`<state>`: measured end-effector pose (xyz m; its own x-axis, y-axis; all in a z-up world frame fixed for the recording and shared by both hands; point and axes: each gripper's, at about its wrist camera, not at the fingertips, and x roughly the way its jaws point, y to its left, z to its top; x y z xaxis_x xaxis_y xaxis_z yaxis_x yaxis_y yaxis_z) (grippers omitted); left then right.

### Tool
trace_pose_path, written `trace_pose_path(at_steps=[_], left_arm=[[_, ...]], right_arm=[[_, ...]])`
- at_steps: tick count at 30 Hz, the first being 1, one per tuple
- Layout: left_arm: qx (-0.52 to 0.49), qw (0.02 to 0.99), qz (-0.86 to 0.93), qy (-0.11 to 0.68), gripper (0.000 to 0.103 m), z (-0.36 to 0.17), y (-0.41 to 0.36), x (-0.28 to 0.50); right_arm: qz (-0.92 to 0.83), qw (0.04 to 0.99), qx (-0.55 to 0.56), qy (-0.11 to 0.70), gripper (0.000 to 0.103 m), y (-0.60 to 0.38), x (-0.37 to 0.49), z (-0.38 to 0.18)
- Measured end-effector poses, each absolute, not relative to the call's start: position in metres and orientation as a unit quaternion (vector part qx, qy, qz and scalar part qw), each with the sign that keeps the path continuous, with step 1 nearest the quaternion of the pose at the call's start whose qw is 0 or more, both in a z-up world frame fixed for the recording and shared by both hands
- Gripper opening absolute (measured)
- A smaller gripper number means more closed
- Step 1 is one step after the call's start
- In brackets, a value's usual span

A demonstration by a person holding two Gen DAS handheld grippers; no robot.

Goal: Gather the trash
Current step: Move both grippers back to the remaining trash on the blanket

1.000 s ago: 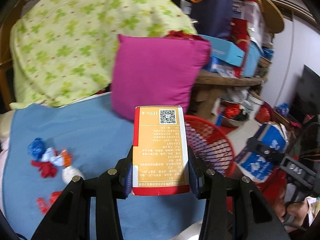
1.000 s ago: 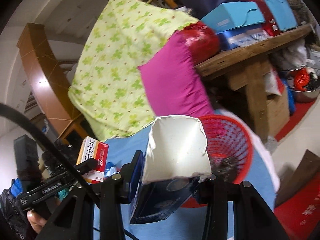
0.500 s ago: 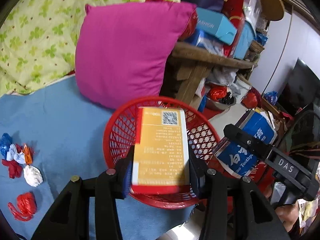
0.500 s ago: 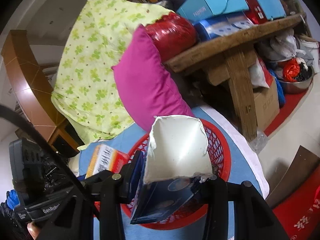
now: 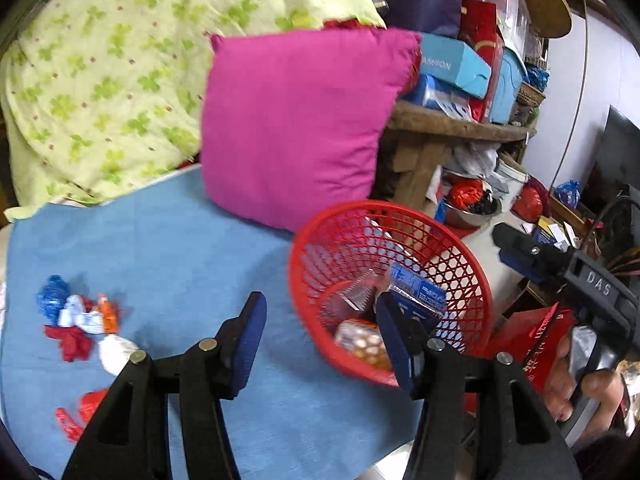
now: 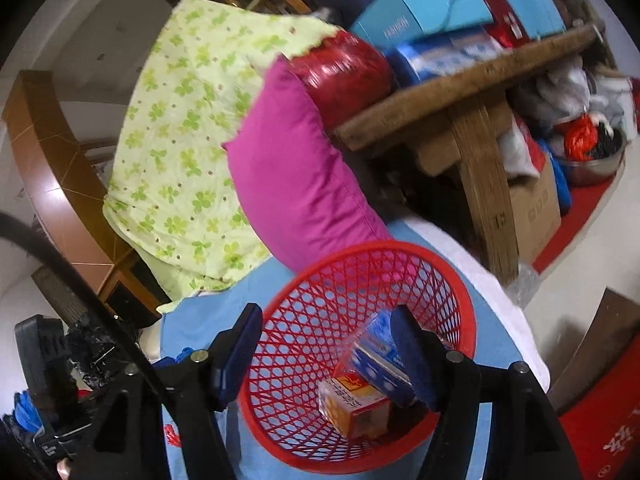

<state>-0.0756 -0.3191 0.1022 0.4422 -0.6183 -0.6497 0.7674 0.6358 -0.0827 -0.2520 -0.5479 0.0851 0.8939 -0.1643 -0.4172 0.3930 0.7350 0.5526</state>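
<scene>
The right gripper [image 6: 326,346] jaws are opening, empty, above the red basket [image 6: 400,252] holding an orange box [image 6: 354,406].

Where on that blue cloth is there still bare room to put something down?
Bare blue cloth lies between the pink cushion and the crumpled scraps, reaching the red basket. It is crowded at the scraps and inside the basket, where two boxes lie.

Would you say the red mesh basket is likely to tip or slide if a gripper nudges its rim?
Probably both. The red mesh basket looks like thin, light plastic holding only two small boxes. It sits on soft blue cloth near the edge, so a nudge might shift or tilt it.
</scene>
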Motion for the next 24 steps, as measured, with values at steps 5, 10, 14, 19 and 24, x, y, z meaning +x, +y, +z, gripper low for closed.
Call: trace_pose_path(at_steps=[5, 10, 14, 19, 24], left_arm=[[0.115, 0.864, -0.38, 0.31, 0.063, 0.113, -0.273, -0.081], [0.109, 0.887, -0.337, 0.296, 0.064, 0.112, -0.207, -0.081], [0.099, 0.904, -0.28, 0.307, 0.064, 0.1, -0.136, -0.075], [0.077, 0.922, -0.184, 0.331, 0.064, 0.076, -0.038, -0.069], [0.054, 0.924, -0.119, 0.359, 0.064, 0.048, 0.029, -0.07]], right_arm=[[-0.136, 0.93, 0.309, 0.144, 0.07, -0.516, -0.266, 0.109], [-0.102, 0.946, 0.279, 0.133, 0.07, -0.476, -0.271, 0.131], [-0.063, 0.955, 0.261, 0.129, 0.07, -0.438, -0.266, 0.144], [-0.007, 0.959, 0.245, 0.144, 0.07, -0.39, -0.243, 0.143], [0.034, 0.952, 0.242, 0.186, 0.07, -0.347, -0.208, 0.126]])
